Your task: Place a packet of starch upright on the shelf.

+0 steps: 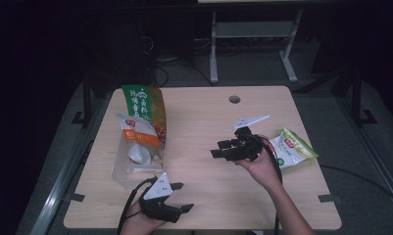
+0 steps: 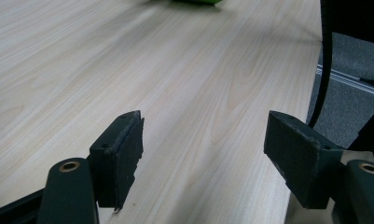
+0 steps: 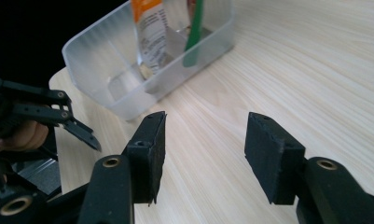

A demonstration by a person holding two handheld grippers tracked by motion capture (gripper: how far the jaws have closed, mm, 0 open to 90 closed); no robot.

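The right gripper (image 1: 218, 149) hovers over the table (image 1: 204, 122), jaws apart with nothing between them; the left gripper (image 1: 183, 197) rests near the table's front edge, likewise parted and empty. One clear bin (image 1: 130, 169) at the left holds two packets, green (image 1: 146, 105) and white-orange (image 1: 135, 129); their print is unreadable. A third green-white packet (image 1: 292, 148) lies at the right.

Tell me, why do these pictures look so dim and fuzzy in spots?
High view: the room is dark and the lit table stands out. Left gripper view: the green packet at the top edge is blurred. Right gripper view: the clear bin shows soft glare on its walls, with blackness beyond.
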